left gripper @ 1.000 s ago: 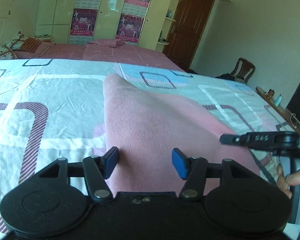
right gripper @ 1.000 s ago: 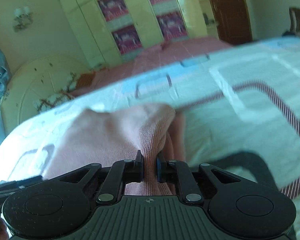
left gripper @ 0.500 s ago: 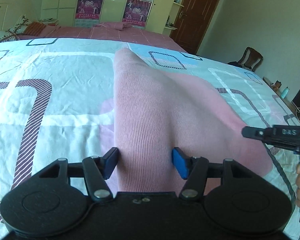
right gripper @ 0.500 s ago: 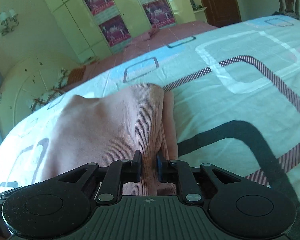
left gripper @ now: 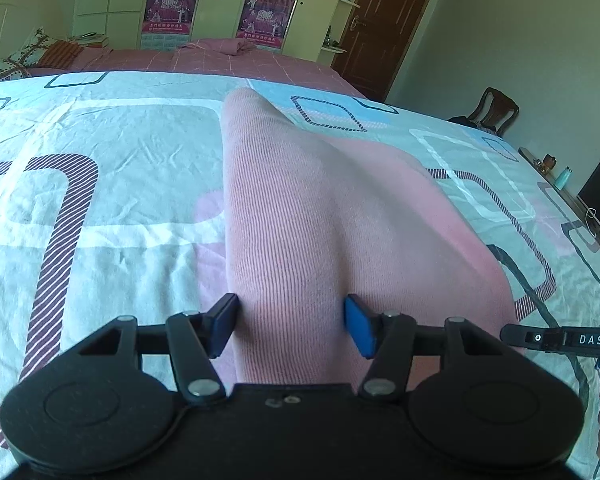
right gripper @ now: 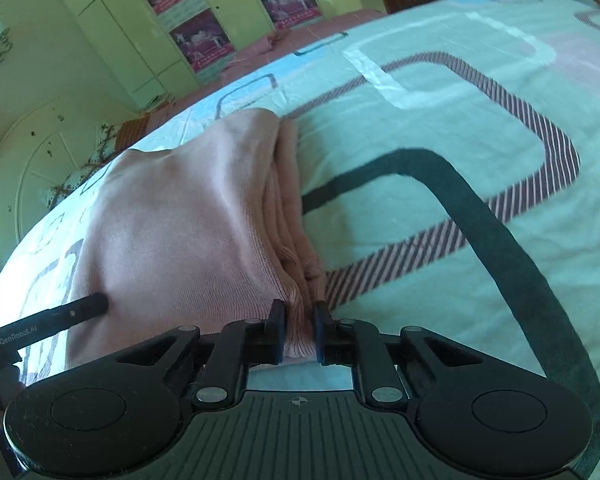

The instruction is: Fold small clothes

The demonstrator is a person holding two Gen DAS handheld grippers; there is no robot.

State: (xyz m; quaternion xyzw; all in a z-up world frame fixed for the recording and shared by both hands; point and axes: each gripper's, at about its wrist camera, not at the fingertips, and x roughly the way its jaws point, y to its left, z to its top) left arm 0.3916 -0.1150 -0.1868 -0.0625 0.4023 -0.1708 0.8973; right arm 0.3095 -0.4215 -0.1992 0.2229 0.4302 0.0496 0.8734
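Observation:
A pink ribbed garment (left gripper: 320, 220) lies folded on the patterned bedsheet (left gripper: 80, 200). My left gripper (left gripper: 290, 326) is open, its blue pads (left gripper: 360, 330) on either side of the near edge of the cloth, which bulges between them. My right gripper (right gripper: 299, 330) is shut on the garment's (right gripper: 180, 220) near right corner, where several stacked layers show along its right edge. The tip of the right gripper shows in the left wrist view (left gripper: 560, 338), and the left gripper's finger (right gripper: 60, 314) shows in the right wrist view.
The bed's sheet (right gripper: 460, 140) stretches wide around the garment. A second bed with a pink cover (left gripper: 204, 56), wardrobes with posters (left gripper: 172, 8), a brown door (left gripper: 388, 28) and a wooden chair (left gripper: 494, 110) stand beyond. A shelf with bottles (left gripper: 560, 176) is at right.
Both grippers have come lower and closer to the bed with the garment. The cloth's raised fold has settled flatter on the sheet. The right gripper stays closed on the corner.

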